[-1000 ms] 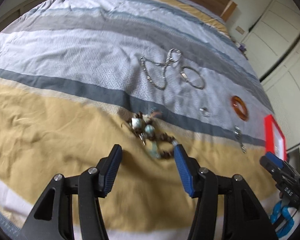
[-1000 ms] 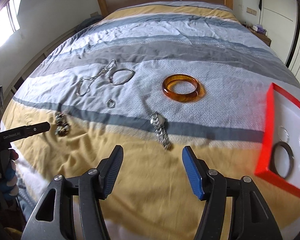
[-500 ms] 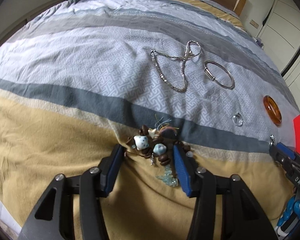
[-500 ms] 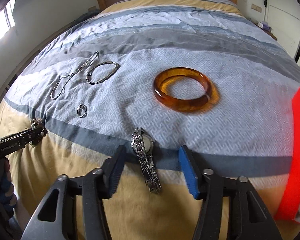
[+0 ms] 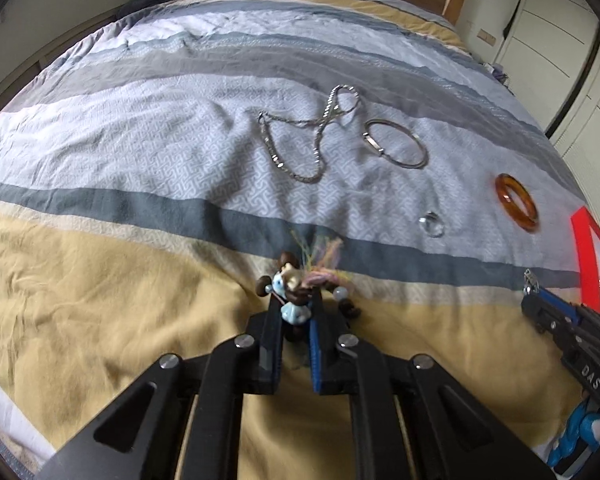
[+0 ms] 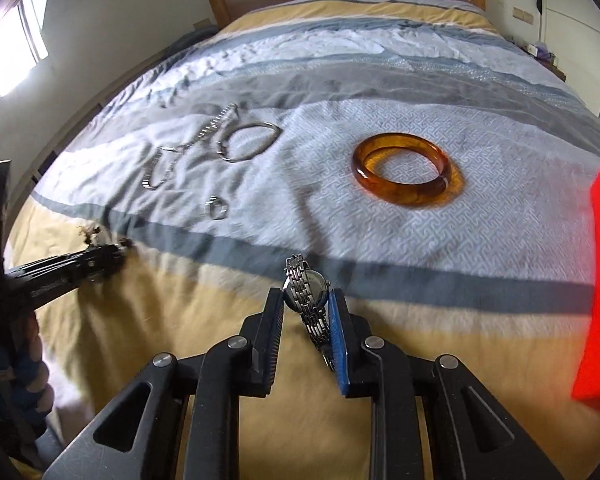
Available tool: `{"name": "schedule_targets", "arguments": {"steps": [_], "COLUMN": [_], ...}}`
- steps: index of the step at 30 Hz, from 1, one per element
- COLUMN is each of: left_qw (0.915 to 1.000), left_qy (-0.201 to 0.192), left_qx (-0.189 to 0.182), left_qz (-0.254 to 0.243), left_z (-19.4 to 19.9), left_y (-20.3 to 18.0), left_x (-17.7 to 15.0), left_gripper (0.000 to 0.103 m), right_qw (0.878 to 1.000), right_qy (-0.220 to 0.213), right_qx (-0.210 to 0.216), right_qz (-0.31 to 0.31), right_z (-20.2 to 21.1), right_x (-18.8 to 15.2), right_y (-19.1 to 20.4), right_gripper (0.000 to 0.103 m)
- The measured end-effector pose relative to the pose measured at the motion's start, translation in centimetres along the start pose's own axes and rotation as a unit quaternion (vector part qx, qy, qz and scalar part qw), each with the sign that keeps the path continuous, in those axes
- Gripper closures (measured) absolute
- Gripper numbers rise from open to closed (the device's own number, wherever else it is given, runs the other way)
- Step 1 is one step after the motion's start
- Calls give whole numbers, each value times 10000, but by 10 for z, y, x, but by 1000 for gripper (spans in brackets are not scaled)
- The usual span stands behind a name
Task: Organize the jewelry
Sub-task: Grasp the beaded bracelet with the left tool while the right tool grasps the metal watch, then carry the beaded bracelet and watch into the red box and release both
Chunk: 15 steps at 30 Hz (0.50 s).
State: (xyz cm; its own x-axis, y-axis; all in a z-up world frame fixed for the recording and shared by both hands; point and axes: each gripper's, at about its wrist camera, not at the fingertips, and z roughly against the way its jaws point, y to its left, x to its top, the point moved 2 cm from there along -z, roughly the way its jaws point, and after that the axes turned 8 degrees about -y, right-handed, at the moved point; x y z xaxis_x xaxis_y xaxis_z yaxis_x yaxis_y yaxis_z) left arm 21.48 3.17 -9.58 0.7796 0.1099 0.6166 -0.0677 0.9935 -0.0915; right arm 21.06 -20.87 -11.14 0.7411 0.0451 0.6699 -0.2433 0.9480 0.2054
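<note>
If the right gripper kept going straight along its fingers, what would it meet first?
The right gripper, jaws closing, already has the silver wristwatch between them; straight on, it would likely press that into the striped bedspread, though depth is unclear.

Both handheld grippers, left (image 5: pixel 296 316) & right (image 6: pixel 306 312), look alike: black plastic linkage arms w/ round silver screws, one black finger, one w/ blue ribbed pad. White "DAS" lettering on right gripper's arm. Blue glove (image 5: pixel 576 440) just below that lettering.
</note>
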Motion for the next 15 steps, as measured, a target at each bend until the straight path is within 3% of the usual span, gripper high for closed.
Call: {"name": "schedule_targets", "arguments": {"steps": [15], "left_qw": [9957], "left_qy": [-504], "left_qx": [-679], "left_qz": [-374], "left_z": [104], "left_y": [-48], "left_x": [-2], "left_gripper": [93], "right_qw": [9977], "right_qy": [-643], "right_qx": [-115], "right_qz": [-200], "right_z": [129], "right_x": [-17], "right_y": [22], "right_gripper": [80]}}
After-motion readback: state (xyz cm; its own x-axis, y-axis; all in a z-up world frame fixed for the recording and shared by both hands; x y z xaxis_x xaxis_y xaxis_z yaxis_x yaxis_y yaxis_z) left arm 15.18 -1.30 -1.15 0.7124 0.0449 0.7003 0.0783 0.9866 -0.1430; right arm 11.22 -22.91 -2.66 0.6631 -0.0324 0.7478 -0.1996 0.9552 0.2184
